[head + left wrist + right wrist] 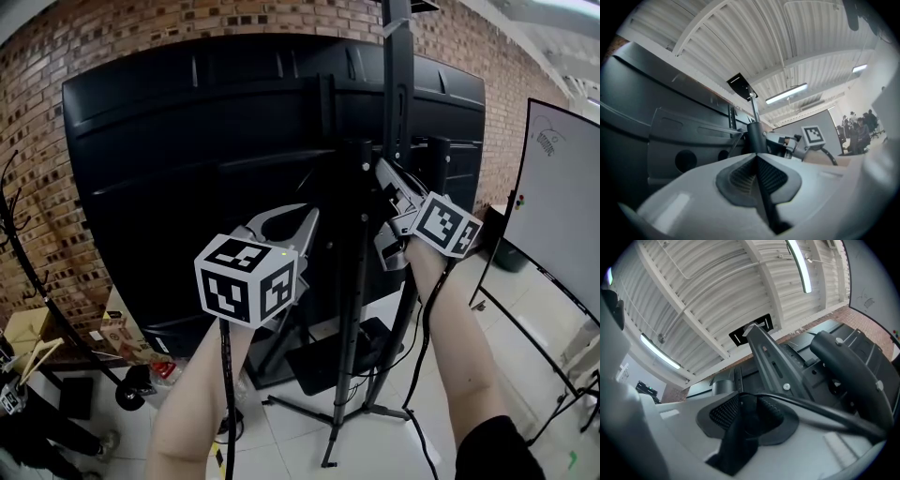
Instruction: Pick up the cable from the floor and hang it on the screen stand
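Note:
The black screen (187,141) shows its back, mounted on a dark stand pole (396,84). My left gripper (305,217) is raised in front of the screen, left of the pole. Its jaws (756,157) are shut on a thin black cable (764,197) that runs between the pads. My right gripper (382,214) is up against the pole. In the right gripper view its jaws (747,401) stand open; the black cable (825,413) lies between the pads and leads off right, below the stand's bracket (773,362). In the head view the cable is lost against the dark stand.
A whiteboard (562,206) stands on the right and a coat rack (28,272) on the left. Tripod legs (347,412) spread over the white floor below the stand. Boxes (112,328) lie at the lower left. A brick wall (37,112) is behind the screen.

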The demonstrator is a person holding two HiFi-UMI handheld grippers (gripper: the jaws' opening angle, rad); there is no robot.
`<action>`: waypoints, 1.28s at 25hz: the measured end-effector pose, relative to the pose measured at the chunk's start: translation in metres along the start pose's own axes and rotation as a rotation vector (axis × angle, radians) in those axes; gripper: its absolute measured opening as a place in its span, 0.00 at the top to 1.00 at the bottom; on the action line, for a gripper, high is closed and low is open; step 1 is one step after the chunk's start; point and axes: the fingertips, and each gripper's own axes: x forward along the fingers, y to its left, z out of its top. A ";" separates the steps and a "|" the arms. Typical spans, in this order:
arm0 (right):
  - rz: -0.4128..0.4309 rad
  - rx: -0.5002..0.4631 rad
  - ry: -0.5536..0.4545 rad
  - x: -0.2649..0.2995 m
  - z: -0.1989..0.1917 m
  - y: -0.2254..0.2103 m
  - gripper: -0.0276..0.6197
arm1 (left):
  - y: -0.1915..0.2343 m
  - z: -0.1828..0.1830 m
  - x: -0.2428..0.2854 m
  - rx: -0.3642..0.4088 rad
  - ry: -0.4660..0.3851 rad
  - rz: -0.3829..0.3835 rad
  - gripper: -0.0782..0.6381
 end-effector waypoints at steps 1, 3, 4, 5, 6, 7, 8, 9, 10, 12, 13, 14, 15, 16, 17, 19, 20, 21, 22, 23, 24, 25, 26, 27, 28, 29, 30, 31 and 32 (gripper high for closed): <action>-0.002 0.009 0.003 -0.002 -0.004 -0.001 0.77 | -0.001 0.000 -0.001 0.001 0.000 0.000 0.88; -0.008 0.024 0.008 -0.008 -0.012 -0.002 0.77 | -0.002 0.000 -0.004 0.002 -0.002 -0.001 0.88; -0.013 0.028 0.013 -0.011 -0.016 -0.002 0.77 | -0.002 0.000 -0.005 0.001 -0.003 -0.001 0.88; -0.016 0.032 0.017 -0.015 -0.019 -0.003 0.77 | -0.002 -0.001 -0.007 0.001 -0.004 0.000 0.88; -0.018 0.038 0.021 -0.018 -0.023 -0.003 0.77 | -0.002 -0.002 -0.008 0.000 -0.004 0.001 0.88; -0.021 0.041 0.026 -0.021 -0.027 -0.003 0.77 | -0.002 -0.003 -0.008 -0.001 -0.002 0.003 0.88; -0.024 0.039 0.031 -0.025 -0.030 -0.002 0.77 | -0.002 -0.005 -0.009 -0.003 0.001 0.005 0.88; -0.029 0.033 0.032 -0.029 -0.033 -0.001 0.77 | -0.002 -0.007 -0.010 -0.006 0.004 0.007 0.88; -0.037 0.026 0.028 -0.035 -0.036 0.000 0.77 | -0.003 -0.011 -0.012 -0.008 0.004 0.008 0.88; -0.057 0.005 0.008 -0.048 -0.038 0.004 0.77 | -0.004 -0.017 -0.017 -0.014 -0.005 0.013 0.88; -0.066 -0.015 -0.002 -0.055 -0.038 0.007 0.77 | -0.005 -0.019 -0.020 -0.016 -0.014 0.018 0.88; -0.072 -0.040 -0.008 -0.060 -0.039 0.012 0.77 | -0.005 -0.022 -0.023 -0.018 -0.023 0.024 0.88; -0.074 -0.067 -0.010 -0.065 -0.041 0.018 0.77 | -0.004 -0.026 -0.026 -0.020 -0.029 0.030 0.88; -0.075 -0.091 -0.009 -0.070 -0.044 0.024 0.77 | -0.004 -0.031 -0.029 -0.023 -0.029 0.035 0.88; -0.079 -0.113 -0.012 -0.075 -0.046 0.030 0.77 | -0.004 -0.036 -0.032 -0.028 -0.027 0.038 0.88; -0.094 -0.162 -0.026 -0.084 -0.050 0.042 0.79 | -0.004 -0.047 -0.037 -0.040 -0.020 0.038 0.88; -0.104 -0.193 -0.031 -0.089 -0.052 0.048 0.80 | -0.004 -0.052 -0.040 -0.043 -0.019 0.038 0.88; -0.114 -0.220 -0.033 -0.092 -0.054 0.054 0.81 | -0.004 -0.057 -0.043 -0.043 -0.019 0.039 0.88; -0.121 -0.239 -0.035 -0.096 -0.056 0.059 0.84 | -0.003 -0.061 -0.047 -0.039 -0.021 0.041 0.88; -0.125 -0.252 -0.033 -0.099 -0.059 0.064 0.84 | -0.002 -0.064 -0.051 -0.035 -0.025 0.045 0.88; -0.127 -0.259 -0.030 -0.102 -0.063 0.068 0.85 | 0.000 -0.067 -0.057 -0.032 -0.032 0.049 0.88; -0.128 -0.265 -0.025 -0.106 -0.067 0.073 0.85 | 0.001 -0.070 -0.062 -0.033 -0.037 0.055 0.88; -0.131 -0.271 -0.020 -0.109 -0.071 0.077 0.85 | 0.003 -0.073 -0.068 -0.041 -0.041 0.063 0.88; -0.136 -0.279 -0.018 -0.112 -0.076 0.082 0.85 | 0.004 -0.077 -0.074 -0.057 -0.041 0.073 0.88; -0.146 -0.287 -0.018 -0.116 -0.080 0.086 0.85 | 0.005 -0.080 -0.079 -0.074 -0.040 0.081 0.88; -0.155 -0.292 -0.019 -0.120 -0.084 0.091 0.87 | 0.005 -0.083 -0.084 -0.088 -0.043 0.086 0.88; -0.159 -0.295 -0.020 -0.124 -0.089 0.096 0.89 | 0.004 -0.085 -0.089 -0.091 -0.049 0.090 0.88; -0.158 -0.296 -0.016 -0.128 -0.094 0.101 0.90 | 0.002 -0.088 -0.095 -0.086 -0.054 0.095 0.88; -0.153 -0.298 -0.009 -0.131 -0.099 0.106 0.90 | 0.000 -0.092 -0.100 -0.074 -0.057 0.101 0.88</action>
